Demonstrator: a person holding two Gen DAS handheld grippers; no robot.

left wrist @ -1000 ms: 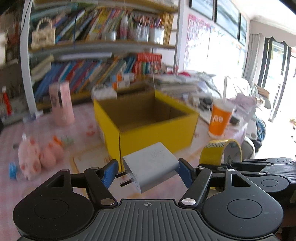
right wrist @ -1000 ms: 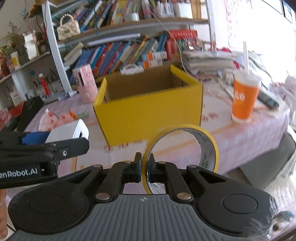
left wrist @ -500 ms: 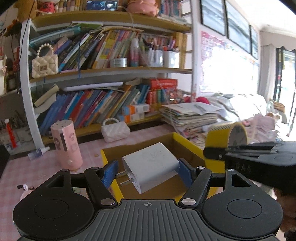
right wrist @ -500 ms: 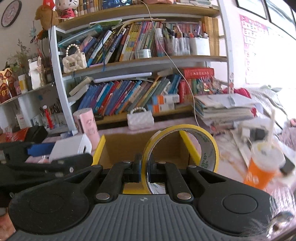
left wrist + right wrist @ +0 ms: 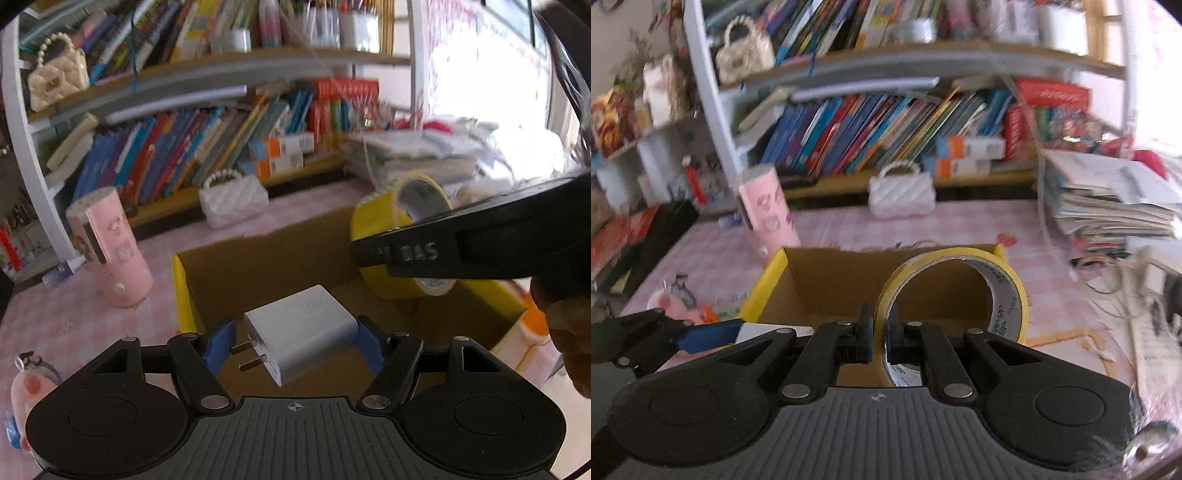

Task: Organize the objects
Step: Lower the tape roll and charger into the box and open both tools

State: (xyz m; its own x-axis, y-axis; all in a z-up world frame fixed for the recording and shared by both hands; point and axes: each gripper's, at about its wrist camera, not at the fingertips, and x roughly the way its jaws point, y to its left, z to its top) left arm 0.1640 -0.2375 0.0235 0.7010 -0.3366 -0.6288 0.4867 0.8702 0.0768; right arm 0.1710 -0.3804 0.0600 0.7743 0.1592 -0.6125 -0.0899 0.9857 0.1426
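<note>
Both carried things hang over the open yellow box [image 5: 369, 280] but neither has been let go, so the putting-away looks about midway. The left claw [image 5: 293, 345] is clamped on a white charger plug [image 5: 301, 328], blue pads pressed to its two sides with the prongs pointing left, above the box's near-left corner. The right claw [image 5: 880, 334] is pinched narrow on the wall of a yellow tape roll [image 5: 955, 291], which stands on edge over the middle of the box; in the left wrist view the same roll [image 5: 400, 221] hangs above the far right of the cardboard floor. What shows of the box floor is bare, so I judge that both releases are left, and then the pink plush toy [image 5: 679, 306] and other bits lying on the desk's left side. A second ago both claws were back from the box, facing its yellow front wall from outside; now they look down past the rim into it, grips unchanged.
</note>
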